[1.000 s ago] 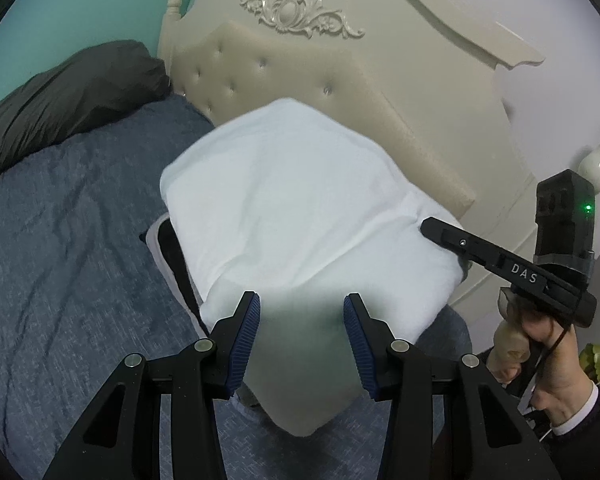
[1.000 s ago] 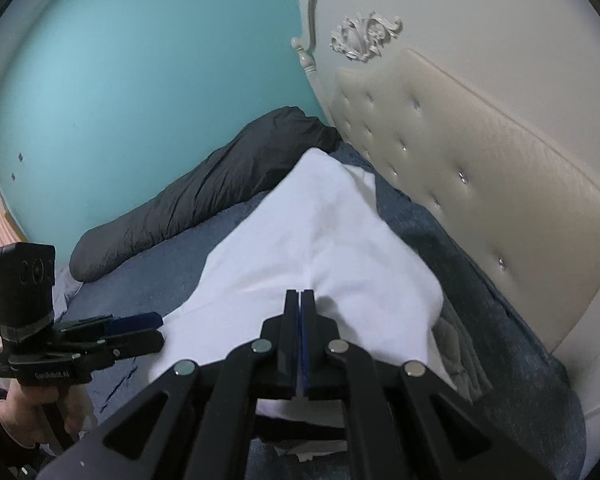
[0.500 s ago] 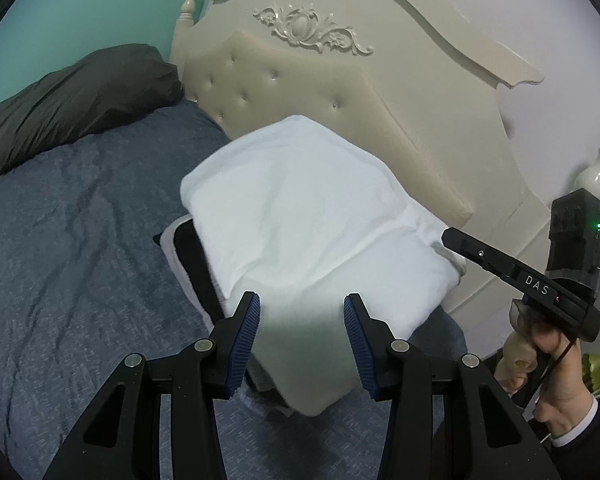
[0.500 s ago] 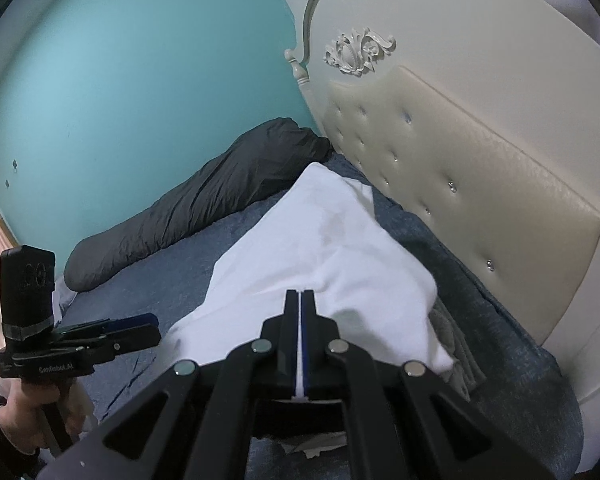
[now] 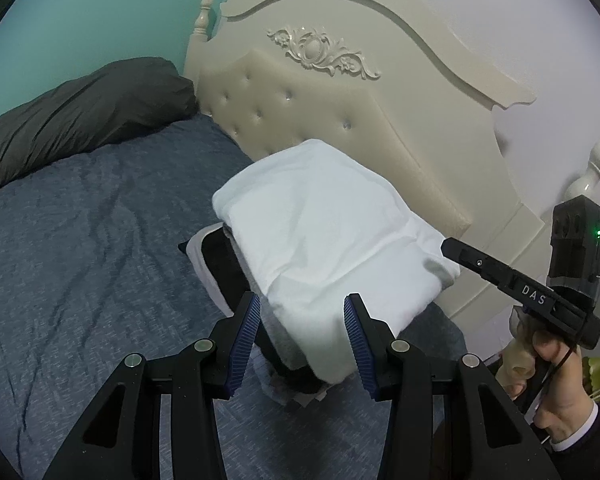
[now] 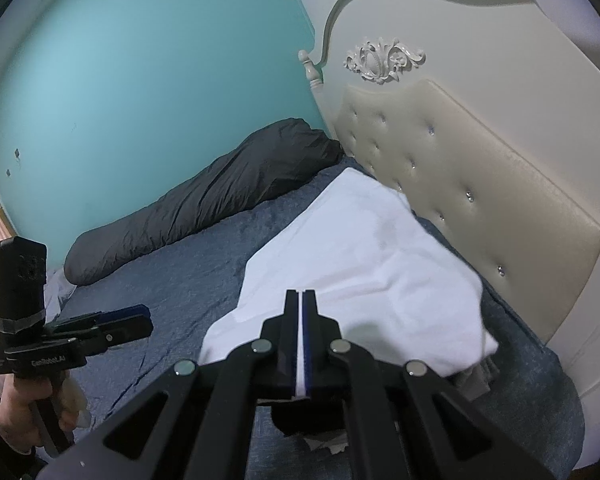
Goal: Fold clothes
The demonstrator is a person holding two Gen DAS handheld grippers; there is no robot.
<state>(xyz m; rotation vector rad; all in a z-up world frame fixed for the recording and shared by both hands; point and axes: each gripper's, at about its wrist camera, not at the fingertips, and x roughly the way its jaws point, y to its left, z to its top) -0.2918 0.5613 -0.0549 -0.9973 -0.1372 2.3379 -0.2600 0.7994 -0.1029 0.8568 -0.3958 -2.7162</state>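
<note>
Item: folded white garment (image 5: 332,240) on stack, far right of blue bed (image 5: 80,248), by headboard (image 5: 340,128) | long axis: near-far | my left gripper (image 5: 302,334) half-open, empty, nearer | my right gripper (image 6: 303,320) closed, empty.

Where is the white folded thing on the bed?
In the left wrist view the white folded garment lies right of centre, on top of a pile of darker clothes on the blue bedspread, close to the cream headboard.
</note>
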